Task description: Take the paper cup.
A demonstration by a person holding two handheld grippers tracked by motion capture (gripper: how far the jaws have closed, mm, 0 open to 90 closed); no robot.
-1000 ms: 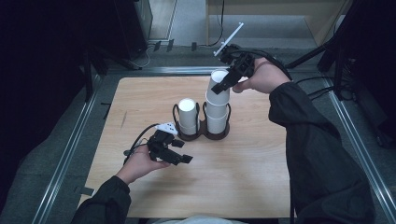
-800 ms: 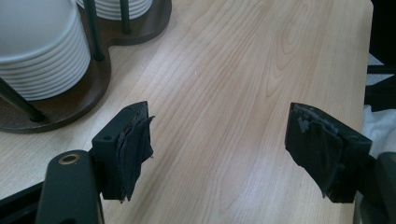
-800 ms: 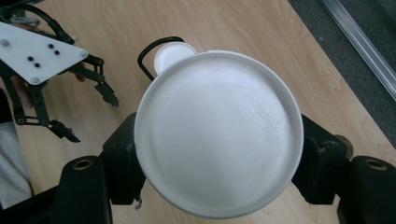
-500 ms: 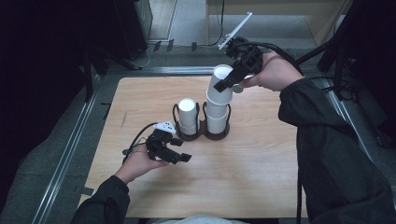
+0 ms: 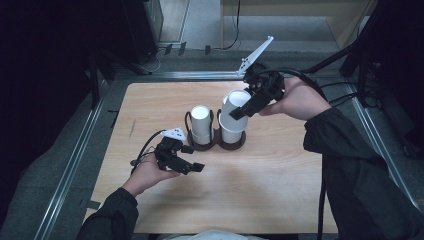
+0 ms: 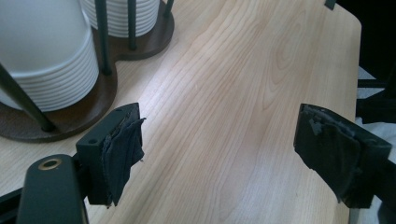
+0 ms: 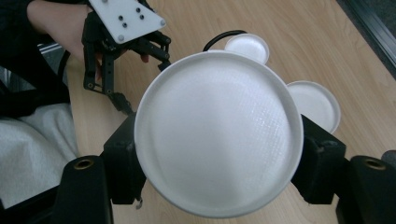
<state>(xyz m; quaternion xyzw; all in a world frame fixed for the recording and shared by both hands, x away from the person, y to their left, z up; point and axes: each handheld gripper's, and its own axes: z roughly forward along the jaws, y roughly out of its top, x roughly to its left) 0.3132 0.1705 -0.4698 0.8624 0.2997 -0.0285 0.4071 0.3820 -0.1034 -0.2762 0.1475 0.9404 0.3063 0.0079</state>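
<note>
White cup (image 7: 218, 133) clamped between right claw (image 5: 245, 108) jaws, above holder (image 5: 216, 145)

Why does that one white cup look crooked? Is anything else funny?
The tilted cup leans because the right gripper grips it, lifting it off the right stack. The left stack stands straight. One more odd thing: the left gripper has frayed, ragged pads.

Light wooden table (image 5: 280, 190) on a grey floor (image 5: 50, 165), metal rails (image 5: 75, 155) alongside, dark equipment (image 5: 142, 25) behind.
</note>
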